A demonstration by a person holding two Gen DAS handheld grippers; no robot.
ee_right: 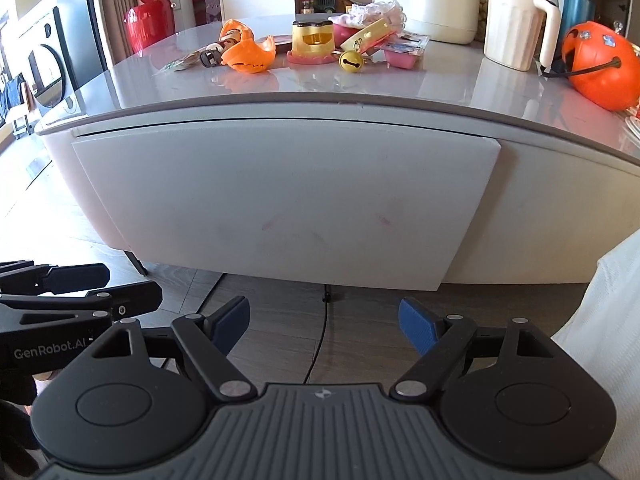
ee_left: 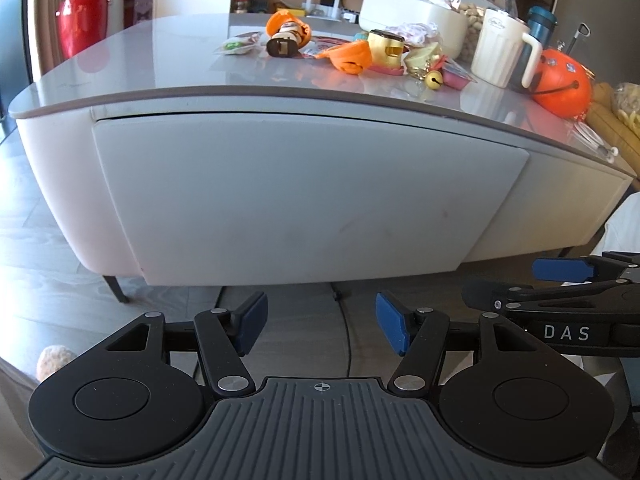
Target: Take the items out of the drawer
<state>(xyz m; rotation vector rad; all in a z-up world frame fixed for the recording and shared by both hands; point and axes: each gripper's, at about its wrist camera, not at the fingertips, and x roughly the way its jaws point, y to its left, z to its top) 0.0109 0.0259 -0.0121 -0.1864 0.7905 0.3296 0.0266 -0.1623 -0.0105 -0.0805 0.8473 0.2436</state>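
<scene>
A white drawer front (ee_left: pixel 304 196) (ee_right: pixel 280 204) fills the side of a low rounded table, standing slightly proud of the body, with its inside hidden. My left gripper (ee_left: pixel 322 326) hangs open in front of the drawer's lower edge, above the floor, nothing between its blue pads. My right gripper (ee_right: pixel 326 326) is also open and empty, at about the same height before the drawer's bottom edge. In the left wrist view the right gripper (ee_left: pixel 560 280) shows side-on at the right. The left gripper (ee_right: pixel 80 284) shows at the left in the right wrist view.
The grey tabletop (ee_left: pixel 160 64) carries several toys, an orange shell (ee_right: pixel 248 54), a yellow toy (ee_right: pixel 313 38), a cream jug (ee_right: pixel 516 20) and an orange pumpkin bucket (ee_right: pixel 600 68). A dark cable (ee_right: pixel 320 344) runs along the wooden floor. White cloth (ee_right: pixel 608 320) lies at the right.
</scene>
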